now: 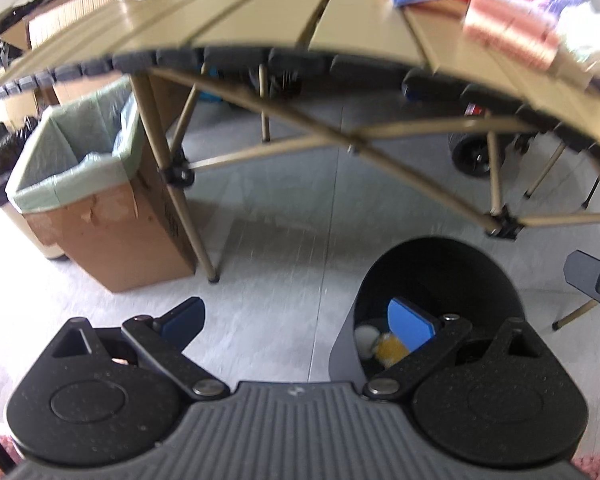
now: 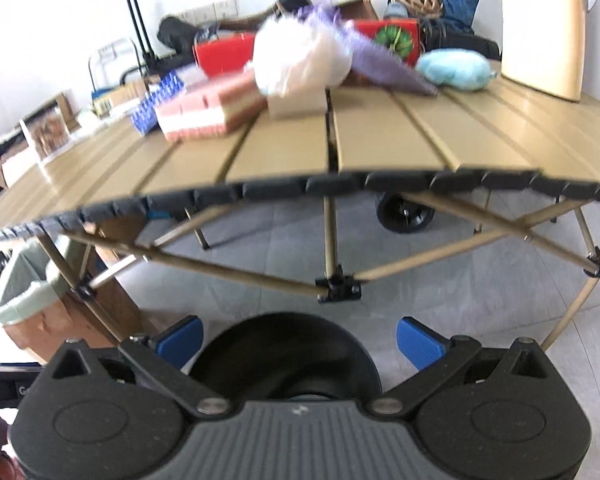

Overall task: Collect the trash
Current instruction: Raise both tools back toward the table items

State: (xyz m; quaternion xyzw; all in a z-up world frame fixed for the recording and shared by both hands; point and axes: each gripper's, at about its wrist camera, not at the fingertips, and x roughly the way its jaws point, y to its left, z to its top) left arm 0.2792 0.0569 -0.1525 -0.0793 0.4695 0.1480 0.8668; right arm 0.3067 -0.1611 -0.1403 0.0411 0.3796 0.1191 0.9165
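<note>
Both pairs of tongs hang low in front of a folding tan surface (image 2: 380,136), spread wide with nothing between their blue pads.

The left tongs (image 1: 298,322) sit beside a small black bin (image 1: 440,280) on the floor, off to their right side; a white scrap and a yellow scrap (image 1: 390,350) lie at its bottom. The right tongs (image 2: 300,340) hover directly over the same bin (image 2: 284,356).

The remaining litter looks to be on the surface, up and ahead of the right tongs: a crumpled white plastic bag (image 2: 300,60) beside a pink-and-white packet (image 2: 208,112). The packet's long side runs roughly left to right. The right tongs appear nearer, so the reach is probably upward and forward.

A cardboard box lined with a green bag (image 1: 80,160) stands far left.
</note>
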